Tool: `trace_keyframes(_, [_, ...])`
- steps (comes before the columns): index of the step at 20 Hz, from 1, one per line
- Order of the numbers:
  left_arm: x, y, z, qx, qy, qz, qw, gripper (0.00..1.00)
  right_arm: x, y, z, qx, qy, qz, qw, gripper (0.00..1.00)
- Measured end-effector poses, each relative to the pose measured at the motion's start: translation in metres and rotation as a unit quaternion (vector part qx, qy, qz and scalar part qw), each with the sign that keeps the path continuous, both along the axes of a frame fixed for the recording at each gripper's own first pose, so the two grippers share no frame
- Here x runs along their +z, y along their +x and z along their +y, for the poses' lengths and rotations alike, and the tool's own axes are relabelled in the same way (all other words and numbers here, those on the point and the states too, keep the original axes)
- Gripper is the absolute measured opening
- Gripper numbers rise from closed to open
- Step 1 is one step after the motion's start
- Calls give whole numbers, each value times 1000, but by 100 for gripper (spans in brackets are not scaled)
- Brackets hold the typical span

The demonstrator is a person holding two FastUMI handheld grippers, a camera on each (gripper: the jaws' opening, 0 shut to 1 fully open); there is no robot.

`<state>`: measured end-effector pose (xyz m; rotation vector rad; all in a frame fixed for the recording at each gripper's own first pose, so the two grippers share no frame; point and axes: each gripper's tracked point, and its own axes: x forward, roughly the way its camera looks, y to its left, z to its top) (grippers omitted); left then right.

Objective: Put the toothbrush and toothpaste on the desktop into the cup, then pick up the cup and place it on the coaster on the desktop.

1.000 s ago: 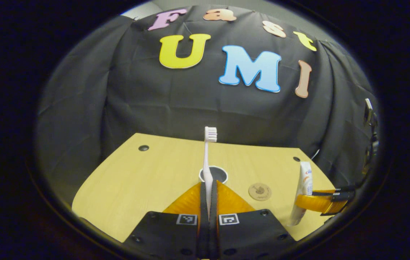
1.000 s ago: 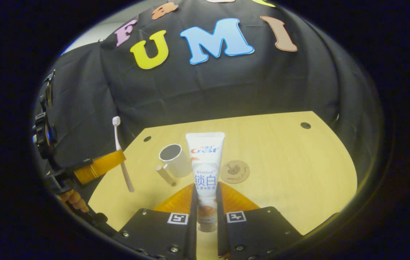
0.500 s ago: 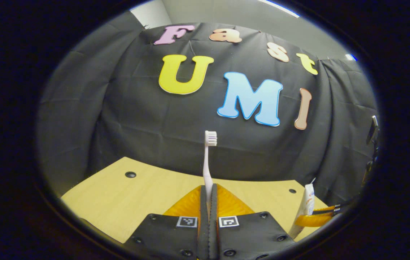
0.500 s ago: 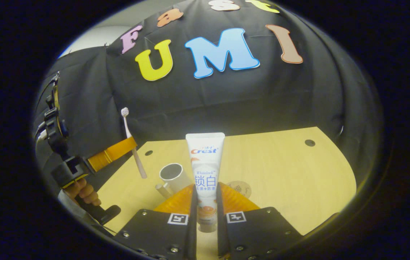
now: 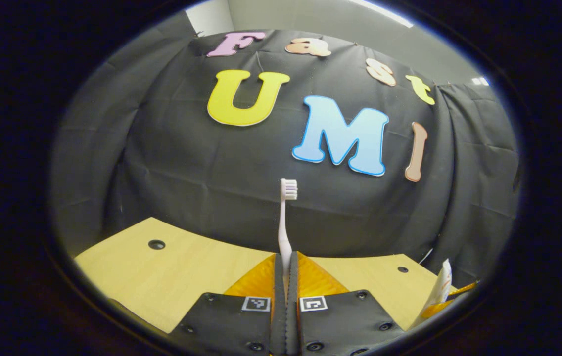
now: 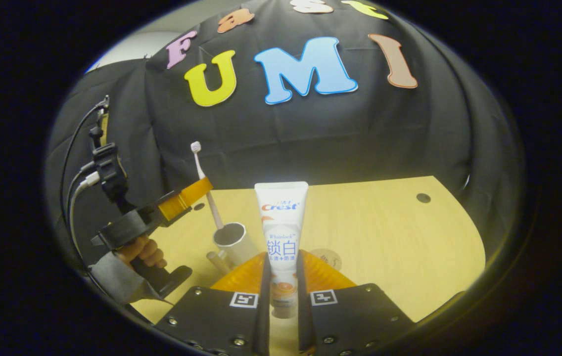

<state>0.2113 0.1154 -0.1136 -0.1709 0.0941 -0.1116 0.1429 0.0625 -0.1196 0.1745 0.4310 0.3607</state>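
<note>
Pink toothbrush (image 6: 206, 185) seemingly over round cup (image 6: 234, 242).

Coaster (image 6: 329, 257) half hidden behind the toothpaste (image 6: 281, 232); toothbrush (image 6: 208, 190) tip inside cup (image 6: 234, 241).

Orange-fingered gripper (image 6: 283, 277), black screwed plates, square markers, cabled left gripper (image 6: 197, 190), grey sleeve (image 6: 113, 282)

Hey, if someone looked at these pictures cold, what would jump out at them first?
Probably the toothpaste, standing upright dead centre in the right gripper view, pinched in the right gripper. Next, the toothbrush rising bristles-up from the left gripper; in the right gripper view its handle end hangs at the cup mouth.
</note>
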Motion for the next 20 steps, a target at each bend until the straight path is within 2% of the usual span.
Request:
trace_keyframes(9, [-55,15,5,-2,0,48,999,8,-18,1,8,8,-10,28,1000,23])
trace_keyframes(14, [-67,12,9,1,0,60,998,14,-18,7,18,19,-14,31,999,23])
trace_keyframes(16, [-64,10,10,-1,-6,58,998,25,-16,12,26,23,-16,29,999,23])
trace_keyframes(17, [-65,8,13,-1,-5,61,998,35,-16,13,27,25,-17,28,999,23])
trace_keyframes(18, [-68,7,10,-9,-8,64,998,33,-14,14,30,27,-16,26,999,23])
trace_keyframes(20, [-71,2,12,-13,-13,74,997,46,-12,17,37,33,-16,21,999,23])
